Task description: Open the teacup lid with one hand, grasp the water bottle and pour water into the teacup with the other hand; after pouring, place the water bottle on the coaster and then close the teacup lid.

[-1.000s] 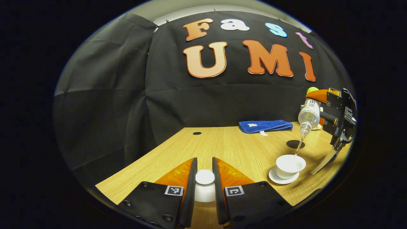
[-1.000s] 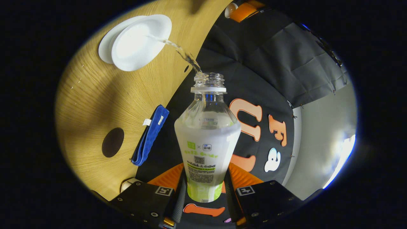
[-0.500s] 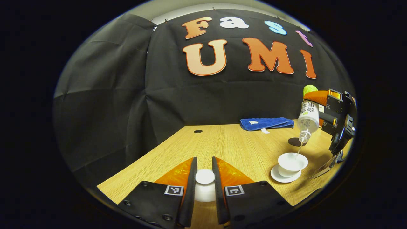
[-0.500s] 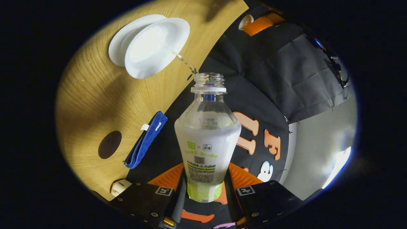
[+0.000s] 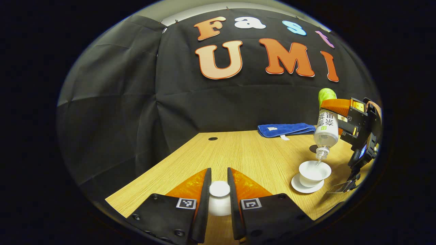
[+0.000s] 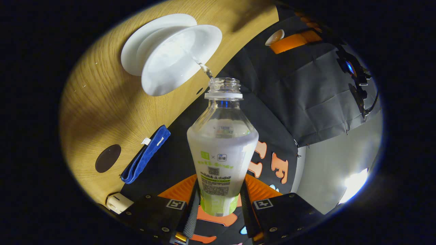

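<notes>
My left gripper [image 5: 219, 182] is shut on the white teacup lid [image 5: 219, 189], held above the near table edge. At the right of the left gripper view, the white teacup [image 5: 314, 171] stands open on its saucer [image 5: 305, 187]. Over it the clear water bottle [image 5: 326, 130] is tipped steeply neck down, its mouth just above the cup. My right gripper [image 6: 218, 190] is shut on the water bottle [image 6: 221, 153], and a thin stream runs from its mouth into the teacup [image 6: 180, 58]. The dark round coaster [image 6: 108, 158] lies bare on the table.
A folded blue towel [image 5: 285, 129] lies at the back of the wooden table [image 5: 238, 153], beyond the coaster [image 5: 313, 148]. A small white object [image 6: 117, 202] sits at the table's edge. A small dark hole [image 5: 213, 139] marks the tabletop at the back left.
The bottle has tipped steeper and dropped closer to the teacup, and the stream has shortened. The left gripper holds the lid in the same place.
</notes>
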Demonstrator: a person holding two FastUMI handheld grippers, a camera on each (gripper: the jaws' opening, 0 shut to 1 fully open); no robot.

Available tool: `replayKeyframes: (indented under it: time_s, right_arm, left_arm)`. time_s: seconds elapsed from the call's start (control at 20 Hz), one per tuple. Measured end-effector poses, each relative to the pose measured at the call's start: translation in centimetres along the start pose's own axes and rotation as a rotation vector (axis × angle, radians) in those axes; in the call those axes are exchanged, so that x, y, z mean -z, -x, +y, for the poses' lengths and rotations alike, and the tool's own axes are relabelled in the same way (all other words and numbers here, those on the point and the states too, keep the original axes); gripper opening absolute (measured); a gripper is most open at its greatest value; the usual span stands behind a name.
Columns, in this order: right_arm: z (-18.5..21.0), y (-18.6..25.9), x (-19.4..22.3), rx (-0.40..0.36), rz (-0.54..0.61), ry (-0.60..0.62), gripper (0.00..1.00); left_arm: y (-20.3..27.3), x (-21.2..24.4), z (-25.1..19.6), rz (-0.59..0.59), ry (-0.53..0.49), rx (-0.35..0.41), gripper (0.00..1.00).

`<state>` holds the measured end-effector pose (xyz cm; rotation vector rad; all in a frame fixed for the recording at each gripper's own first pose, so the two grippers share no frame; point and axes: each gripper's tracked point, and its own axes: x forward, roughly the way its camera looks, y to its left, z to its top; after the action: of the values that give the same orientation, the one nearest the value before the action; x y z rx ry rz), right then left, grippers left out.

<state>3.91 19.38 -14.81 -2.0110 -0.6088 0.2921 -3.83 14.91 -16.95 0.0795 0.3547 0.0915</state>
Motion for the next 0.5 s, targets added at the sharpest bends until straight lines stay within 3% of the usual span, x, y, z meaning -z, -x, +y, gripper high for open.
replayKeyframes:
  time_s: [0.05, 0.45, 0.5]
  right_arm:
    - [-0.08, -0.07, -0.11, 0.007, -0.005, 0.004, 0.55]
    - [-0.31, -0.06, -0.12, 0.024, -0.014, 0.002, 0.6]
    - [-0.23, -0.17, -0.02, 0.016, -0.009, -0.014, 0.55]
  left_arm:
    - [-0.01, 0.07, -0.01, 0.0, -0.001, -0.001, 0.34]
    - [-0.03, -0.48, -0.49, -0.01, 0.001, 0.009, 0.34]
    - [-0.05, -0.58, -0.54, -0.015, 0.002, 0.009, 0.33]
